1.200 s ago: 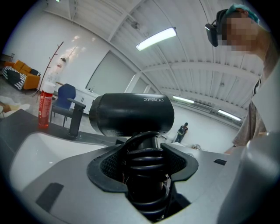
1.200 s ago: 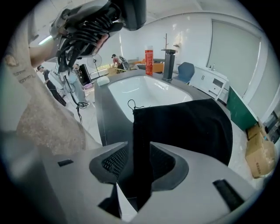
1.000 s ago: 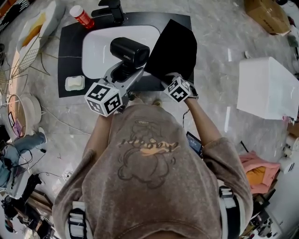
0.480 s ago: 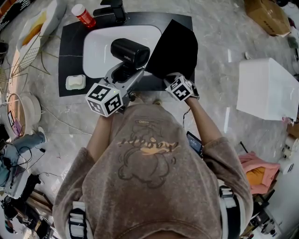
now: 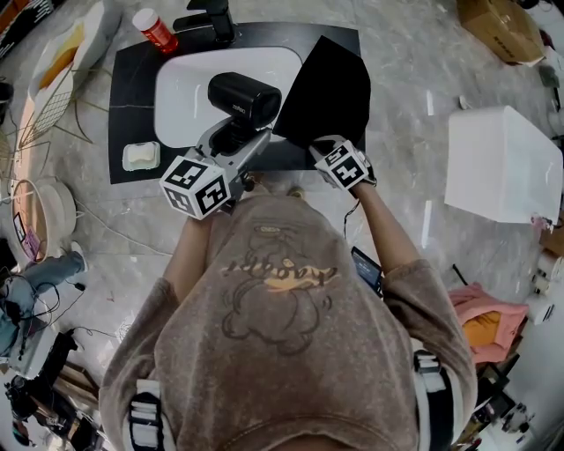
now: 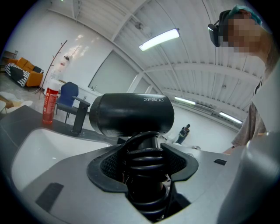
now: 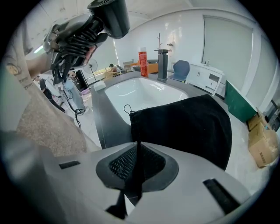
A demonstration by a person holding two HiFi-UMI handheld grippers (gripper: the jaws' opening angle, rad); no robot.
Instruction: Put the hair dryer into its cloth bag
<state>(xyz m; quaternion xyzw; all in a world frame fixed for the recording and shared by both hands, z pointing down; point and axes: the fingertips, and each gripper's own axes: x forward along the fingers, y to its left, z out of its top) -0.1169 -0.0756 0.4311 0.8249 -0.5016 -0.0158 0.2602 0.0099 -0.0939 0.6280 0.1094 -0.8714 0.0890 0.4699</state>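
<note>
The black hair dryer (image 5: 244, 99) is held above the white oval basin (image 5: 181, 92) with its barrel lying crosswise. Its handle, wound with black coiled cord (image 7: 76, 41), is clamped between the fingers of the left gripper (image 6: 146, 162), which reaches in from 6 o'clock. At the dryer's 3 o'clock, just beside it, the black cloth bag (image 5: 328, 88) lies spread over the dark bench (image 5: 132, 114) and the basin's right rim. The right gripper (image 7: 136, 165) meets the bag at the bag's 6 o'clock. Its fingers have just been closing and now pinch the bag's near hem, with a thin fold of cloth standing between the pads. A red can with a white cap (image 5: 155, 31) stands at the basin's 11 o'clock, a black tap (image 5: 211, 19) at its 12 o'clock and a small white dish (image 5: 141, 156) at its 7 o'clock. A white box (image 5: 502, 163) sits well apart on the floor, at 3 o'clock.
</note>
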